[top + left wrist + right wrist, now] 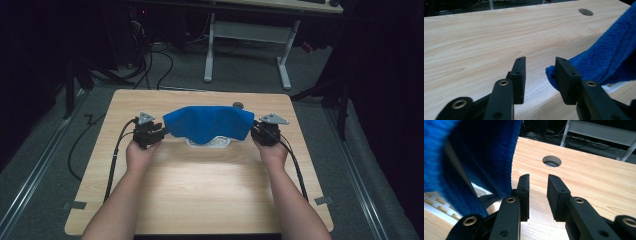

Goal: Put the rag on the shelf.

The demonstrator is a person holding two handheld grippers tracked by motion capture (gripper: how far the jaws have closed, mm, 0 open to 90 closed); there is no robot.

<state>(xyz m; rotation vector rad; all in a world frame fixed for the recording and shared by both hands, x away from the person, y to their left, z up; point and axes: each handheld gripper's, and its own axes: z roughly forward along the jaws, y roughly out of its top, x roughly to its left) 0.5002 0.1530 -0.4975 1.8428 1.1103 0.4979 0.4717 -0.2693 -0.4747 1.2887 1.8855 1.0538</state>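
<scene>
A: Where's the blue towel (207, 124) right now?

B: Middle of the high view, draped over a white slatted thing (209, 142) at the centre of the wooden bench (200, 185), which pokes out under its lower edge. I can't tell exactly what that white thing is.

A: And the claws?

B: The left claw (540, 75) stands spread at the towel's left end; a corner lies against the outside of its right-hand jaw, with bare wood in the gap. The right claw (537, 195) is also parted with nothing between the jaws, the cloth hanging just beside it in the left of that view. The round cable hole (551, 161) sits beyond.

A: So which step is this?

B: Looks like the release, with the towel laid over the white thing. Next, I'd say both claws need to draw outward, clear of the corners, without dragging the cloth.
</scene>
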